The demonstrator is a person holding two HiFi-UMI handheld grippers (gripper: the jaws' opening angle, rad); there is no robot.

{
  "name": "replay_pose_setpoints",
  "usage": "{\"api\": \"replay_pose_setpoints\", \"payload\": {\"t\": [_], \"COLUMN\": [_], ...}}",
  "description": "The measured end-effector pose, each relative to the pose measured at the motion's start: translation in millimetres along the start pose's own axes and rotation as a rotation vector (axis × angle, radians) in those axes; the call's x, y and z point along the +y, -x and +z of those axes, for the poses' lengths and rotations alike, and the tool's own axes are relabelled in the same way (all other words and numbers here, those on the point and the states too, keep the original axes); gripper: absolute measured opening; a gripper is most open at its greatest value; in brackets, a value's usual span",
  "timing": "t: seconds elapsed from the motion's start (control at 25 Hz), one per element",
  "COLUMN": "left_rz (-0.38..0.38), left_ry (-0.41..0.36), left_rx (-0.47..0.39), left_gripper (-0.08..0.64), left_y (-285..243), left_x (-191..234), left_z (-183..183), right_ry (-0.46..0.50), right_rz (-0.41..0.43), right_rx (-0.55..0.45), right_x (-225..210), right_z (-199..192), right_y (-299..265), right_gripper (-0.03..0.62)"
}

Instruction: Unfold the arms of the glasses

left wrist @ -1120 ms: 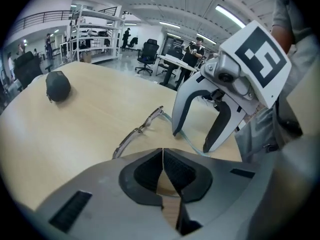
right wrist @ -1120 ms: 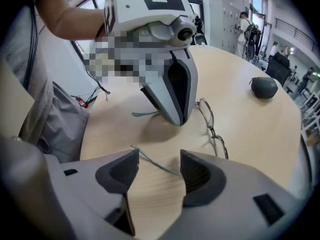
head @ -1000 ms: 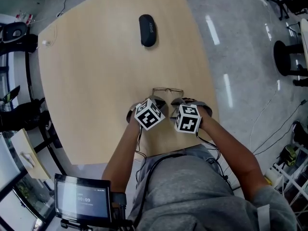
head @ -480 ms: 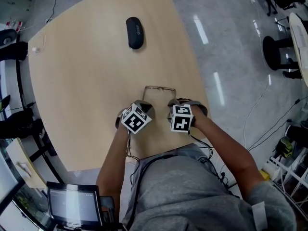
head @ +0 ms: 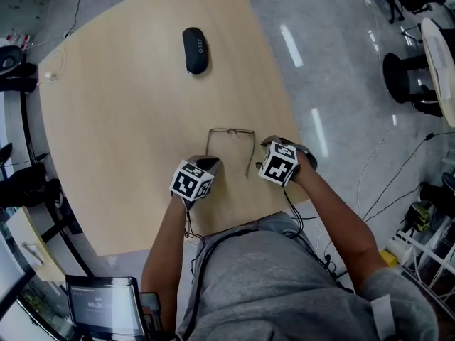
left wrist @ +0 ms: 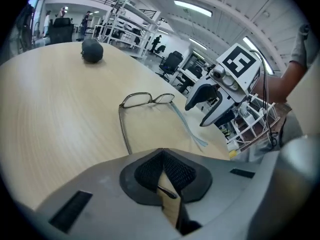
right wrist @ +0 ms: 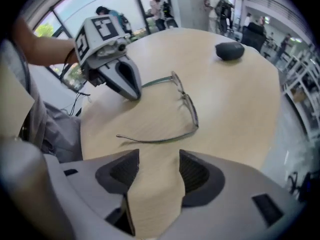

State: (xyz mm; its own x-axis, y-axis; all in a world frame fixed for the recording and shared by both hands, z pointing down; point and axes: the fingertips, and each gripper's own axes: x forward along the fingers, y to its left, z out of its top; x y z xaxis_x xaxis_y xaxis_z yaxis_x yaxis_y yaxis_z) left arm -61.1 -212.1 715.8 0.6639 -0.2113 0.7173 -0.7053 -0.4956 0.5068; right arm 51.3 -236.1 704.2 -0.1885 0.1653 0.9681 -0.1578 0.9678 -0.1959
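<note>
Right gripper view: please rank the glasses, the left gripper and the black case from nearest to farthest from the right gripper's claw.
1. glasses: just ahead of the right gripper, one arm lying across its open claw's front.
2. left gripper: farther, upper left, at the other arm's tip.
3. black case: farthest, upper right.

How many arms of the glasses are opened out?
2, both arms of the glasses. One arm ends between the fingers of the left gripper; the other arm lies on the table before the open right gripper.
</note>
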Motion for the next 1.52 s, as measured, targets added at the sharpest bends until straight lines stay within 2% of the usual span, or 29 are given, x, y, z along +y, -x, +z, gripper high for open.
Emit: {"api": "replay_pose_setpoints", "payload": {"t": [0.12, 0.16, 0.24, 0.32, 0.4, 0.52, 0.6, 0.96, 1.16, 1.28, 1.4, 1.52], "left_rz": [0.048, 0.063, 0.087, 0.099, 0.092, 0.061, 0.055, 0.022, -0.097, -0.121, -0.108, -0.069], "left_ry": [0.101, 0.146, 0.240, 0.325, 0.405, 0.493, 0.515, 0.518, 0.477, 0.410, 0.308, 0.204], "left_rx": [-0.057, -0.080, -0.128, -0.174, -0.213, -0.249, -0.263, -0.287, -0.434, -0.505, -0.561, -0.655], "left_gripper": [0.006, 0.006, 0.006, 0.006, 0.006, 0.006, 0.006, 0.006, 0.006, 0.006, 0.006, 0.006], "left_y": [1.4, 2.2, 3.5, 3.9, 4.1, 4.2, 5.5, 9.0, 44.7, 71.5, 107.5, 173.7], "left_x": [2.5, 3.8, 4.9, 4.6, 3.2, -0.6, -0.6, -5.5, -31.0, -48.2, -61.9, -79.3], "left_z": [0.9, 1.3, 2.0, 2.7, 2.3, -0.1, -1.3, 1.1, 24.4, 42.8, 58.1, 65.3], "right_ry": [-0.211, -0.253, -0.244, -0.196, -0.189, -0.174, -0.174, -0.219, -0.295, -0.327, -0.351, -0.365], "right_rz": [0.087, 0.126, 0.175, 0.201, 0.212, 0.160, 0.127, 0.106, 0.137, 0.131, 0.087, 0.013], "right_rx": [-0.144, -0.186, -0.203, -0.156, -0.092, -0.023, -0.003, -0.015, -0.105, -0.182, -0.273, -0.437], "right_x": [8.0, 16.7, 38.1, 56.6, 63.6, 52.7, 43.7, 30.6, 37.3, 37.0, 36.8, 55.2], "right_z": [24.2, 35.8, 49.8, 49.4, 40.2, 19.9, 13.7, 4.8, 14.7, 16.0, 21.5, 48.7], "right_y": [9.4, 11.3, 7.5, -1.6, -9.2, -19.9, -18.5, -8.0, 2.6, 21.1, 50.2, 104.1], "right_gripper": [0.253, 0.253, 0.253, 0.253, 0.253, 0.253, 0.253, 0.253, 0.253, 0.253, 0.253, 0.253]}}
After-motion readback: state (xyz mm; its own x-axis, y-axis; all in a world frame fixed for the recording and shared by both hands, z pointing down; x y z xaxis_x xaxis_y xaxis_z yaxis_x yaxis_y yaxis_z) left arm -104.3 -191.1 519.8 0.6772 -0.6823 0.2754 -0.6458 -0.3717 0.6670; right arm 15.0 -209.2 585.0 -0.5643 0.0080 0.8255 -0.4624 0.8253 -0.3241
